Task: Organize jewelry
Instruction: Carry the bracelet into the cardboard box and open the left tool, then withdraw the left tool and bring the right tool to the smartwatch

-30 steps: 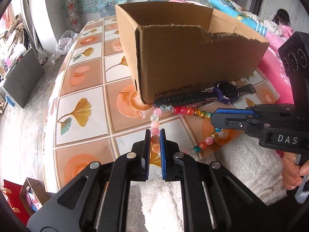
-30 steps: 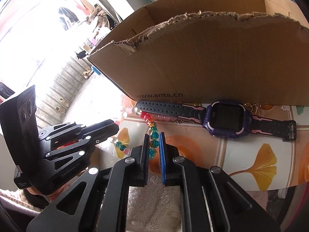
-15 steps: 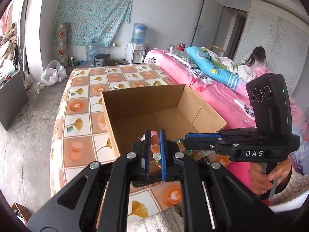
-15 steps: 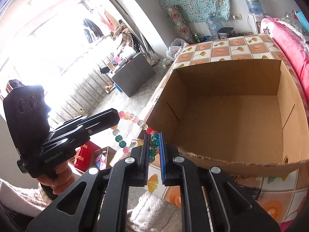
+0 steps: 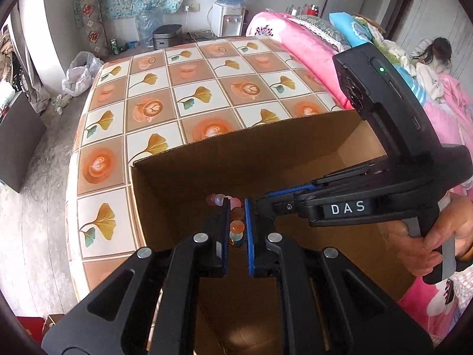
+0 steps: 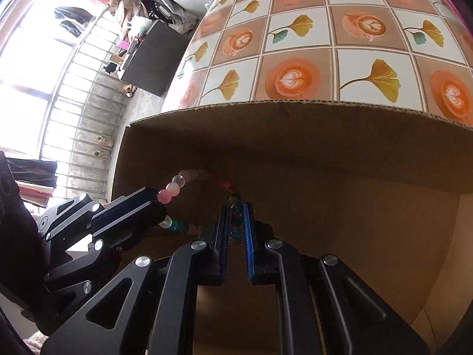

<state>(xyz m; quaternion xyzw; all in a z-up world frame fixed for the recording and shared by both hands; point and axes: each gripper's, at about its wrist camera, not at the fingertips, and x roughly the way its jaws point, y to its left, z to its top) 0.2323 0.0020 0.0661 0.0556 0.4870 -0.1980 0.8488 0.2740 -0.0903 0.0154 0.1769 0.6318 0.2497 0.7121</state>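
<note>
Item: string of round glass-like beads, pink, peach, clear and teal (image 6: 173,189), held in the air over the open mouth of a brown corrugated cardboard box (image 5: 207,159).

Hold: the left black two-finger gripper with blue pads (image 5: 236,224) is clamped on the peach and orange beads; the right black two-finger gripper with blue pads (image 6: 235,224) is clamped on the teal beads. Both sets of jaws are drawn in close, with only the beads between them.

Lie of the string: it is strung between the two grippers, its long run going roughly side to side across the box opening. In the right wrist view it curves up from the left gripper's tips through pink and clear beads, then drops toward the right gripper. Whether any bead touches the cardboard cannot be told.

Edges and room: the box stands on a table covered in a tiled cloth of ginkgo leaves and latte cups (image 6: 369,59). Its far wall rises just beyond the beads, its left wall near the left gripper. The box floor below looks bare and wide. The two grippers' tips sit close together, nearly touching.
</note>
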